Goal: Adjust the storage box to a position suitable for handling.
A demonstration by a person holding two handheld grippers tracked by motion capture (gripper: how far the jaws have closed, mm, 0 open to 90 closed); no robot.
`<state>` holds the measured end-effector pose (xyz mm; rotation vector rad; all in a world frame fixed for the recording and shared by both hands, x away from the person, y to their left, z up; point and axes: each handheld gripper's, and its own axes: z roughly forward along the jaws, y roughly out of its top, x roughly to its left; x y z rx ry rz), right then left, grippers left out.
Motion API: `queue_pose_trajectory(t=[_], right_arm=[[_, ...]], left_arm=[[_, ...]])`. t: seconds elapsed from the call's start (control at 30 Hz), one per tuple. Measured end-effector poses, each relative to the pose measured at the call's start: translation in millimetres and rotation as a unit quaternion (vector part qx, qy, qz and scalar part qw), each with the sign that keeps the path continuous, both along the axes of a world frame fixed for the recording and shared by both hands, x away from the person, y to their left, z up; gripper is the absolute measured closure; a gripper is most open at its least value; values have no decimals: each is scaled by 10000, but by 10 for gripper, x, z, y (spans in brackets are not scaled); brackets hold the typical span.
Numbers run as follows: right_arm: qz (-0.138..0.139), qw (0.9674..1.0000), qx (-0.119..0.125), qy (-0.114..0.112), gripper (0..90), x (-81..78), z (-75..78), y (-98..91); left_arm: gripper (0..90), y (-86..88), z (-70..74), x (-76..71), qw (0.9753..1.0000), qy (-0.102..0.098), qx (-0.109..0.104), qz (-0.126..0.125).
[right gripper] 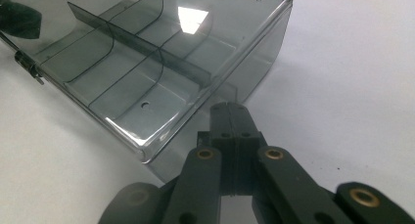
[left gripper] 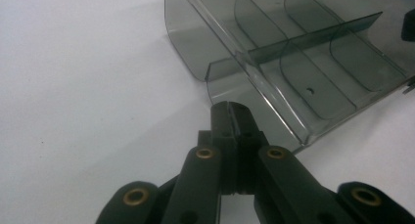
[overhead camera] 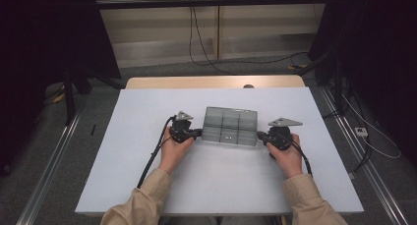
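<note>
A smoky transparent compartment box (overhead camera: 230,126) lies open-topped in the middle of the white table (overhead camera: 147,112), split by dividers into several cells that look empty. My left gripper (overhead camera: 199,133) is at the box's left end, shut. In the left gripper view the closed jaws (left gripper: 231,109) meet the end wall of the box (left gripper: 303,62) with nothing between them. My right gripper (overhead camera: 259,135) is at the right end, also shut. In the right gripper view its tips (right gripper: 230,109) rest against the box (right gripper: 147,62) at its end wall.
A small metal latch (right gripper: 29,67) sticks out from the box's long side. Bare white table surrounds the box. A wooden strip (overhead camera: 211,81) runs along the far edge. Cables and floor rails (overhead camera: 49,161) lie beside the table, with dark curtains on both sides.
</note>
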<state>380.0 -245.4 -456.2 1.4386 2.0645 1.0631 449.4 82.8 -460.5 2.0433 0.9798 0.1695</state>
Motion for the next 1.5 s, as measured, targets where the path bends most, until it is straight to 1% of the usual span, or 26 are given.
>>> queue_pose_trajectory(t=[0.1,0.17,0.27,0.3,0.37,0.47,0.53,0.6,0.67,0.73,0.77,0.8,0.83,0.87,0.9,1.03,1.07,1.1,1.13,1.17,1.27,1.3,1.37,1.4,1.43,1.5], right_arm=[[-49,10000,-6,7,900,-7,1,28],[-70,10000,22,26,900,-12,3,47],[-34,10000,34,41,900,-18,4,60],[5,10000,63,54,900,-25,4,76],[33,9999,74,78,900,-34,-1,96],[93,9999,44,104,900,-52,-13,122],[121,9999,-17,93,900,-74,-13,152],[141,9998,-17,102,900,-89,-11,168],[124,9999,-27,91,900,-104,-11,182],[103,9999,0,97,900,-121,-12,186],[110,9999,-10,90,900,-130,-11,191],[136,9999,-19,92,900,-142,-8,193],[136,9998,-17,111,900,-163,-5,199],[159,9998,-44,107,900,-181,-1,203],[164,9998,-25,117,900,-202,2,209],[198,9997,-30,112,900,-277,4,224],[223,9997,-53,111,900,-294,7,226],[257,9996,-75,104,900,-308,8,226],[275,9996,-39,102,900,-322,4,225],[277,9996,-3,102,900,-333,1,221],[288,9995,-13,103,900,-367,4,236],[295,9995,-8,95,900,-379,3,240],[332,9994,4,104,900,-407,5,247],[356,9993,6,99,900,-424,6,253],[373,9993,0,103,900,-442,10,262],[413,9991,-11,107,900,-476,13,277]], left_arm=[[900,8,0,-3,10000,-43,24,2],[900,22,-3,-8,10000,-19,-15,35],[900,61,6,-25,10000,43,-35,18],[900,75,10,-39,10000,26,5,18],[900,99,14,-76,10000,-12,26,9],[900,158,37,-150,10000,7,75,-60],[900,192,59,-210,10000,-9,14,-55],[900,215,77,-269,9999,-29,54,-97],[900,229,74,-310,9999,-32,28,-121],[900,235,87,-335,9998,-23,69,-188],[900,234,94,-346,9997,-50,129,-188],[900,240,97,-355,9997,-39,138,-195],[900,246,92,-367,9997,-42,118,-187],[900,244,88,-387,9999,-64,114,-110],[900,255,92,-395,9998,-34,106,-158],[900,269,98,-453,9998,-25,121,-162],[900,272,94,-476,9999,-45,112,-107],[900,287,97,-489,9997,-40,139,-191],[900,291,100,-507,9996,-59,160,-214],[900,294,100,-529,9997,-62,158,-203],[900,317,101,-584,9996,-70,154,-208],[900,329,107,-606,9995,-68,196,-239],[900,341,108,-661,9995,-84,165,-239],[900,356,114,-684,9994,-89,213,-260],[900,365,112,-706,9994,-84,180,-267],[900,389,118,-747,9994,-79,195,-273]])
